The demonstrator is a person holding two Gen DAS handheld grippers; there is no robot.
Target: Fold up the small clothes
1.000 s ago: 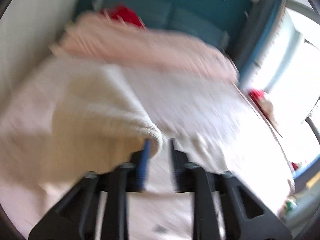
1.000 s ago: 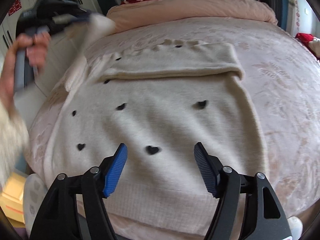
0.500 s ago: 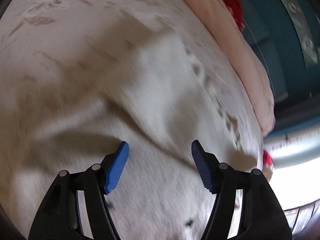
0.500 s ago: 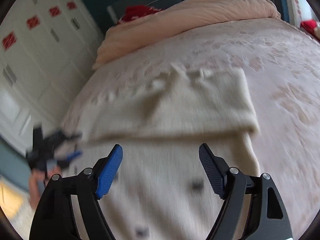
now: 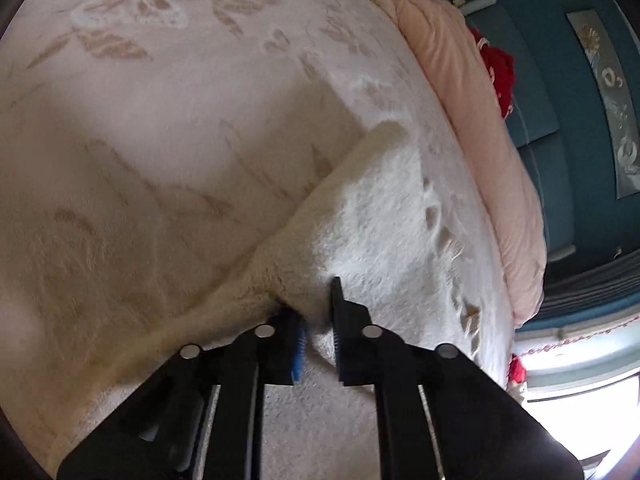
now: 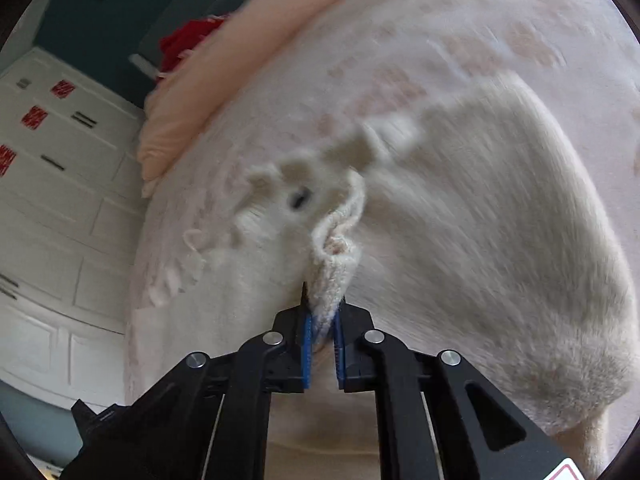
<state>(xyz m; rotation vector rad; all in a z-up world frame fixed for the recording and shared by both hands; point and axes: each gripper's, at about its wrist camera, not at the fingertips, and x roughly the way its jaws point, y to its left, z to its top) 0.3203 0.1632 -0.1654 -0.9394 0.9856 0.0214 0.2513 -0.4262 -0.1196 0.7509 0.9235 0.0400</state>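
A cream fuzzy knit sweater (image 5: pixel 380 216) with small black hearts lies on the bed, one part folded over the rest. In the left wrist view my left gripper (image 5: pixel 318 304) has its jaws closing on a raised fold at the sweater's edge, with fabric bunched between the blue pads. In the right wrist view the sweater (image 6: pixel 480 220) fills the middle, with one black heart (image 6: pixel 298 199) showing. My right gripper (image 6: pixel 322 312) has its jaws closing on a curled hem edge, which the pads pinch.
The sweater rests on a pale pink floral bedspread (image 5: pixel 160 120). A rolled peach duvet (image 5: pixel 472 120) and a red item (image 5: pixel 500 72) lie by the teal headboard. White wardrobe doors (image 6: pixel 52 200) stand beside the bed. A bright window (image 5: pixel 580 400) is at lower right.
Both grippers stood open half a second ago and have now closed on the sweater's edges. The left one has rolled and dropped to the bed; the right one has swung toward the folded part.
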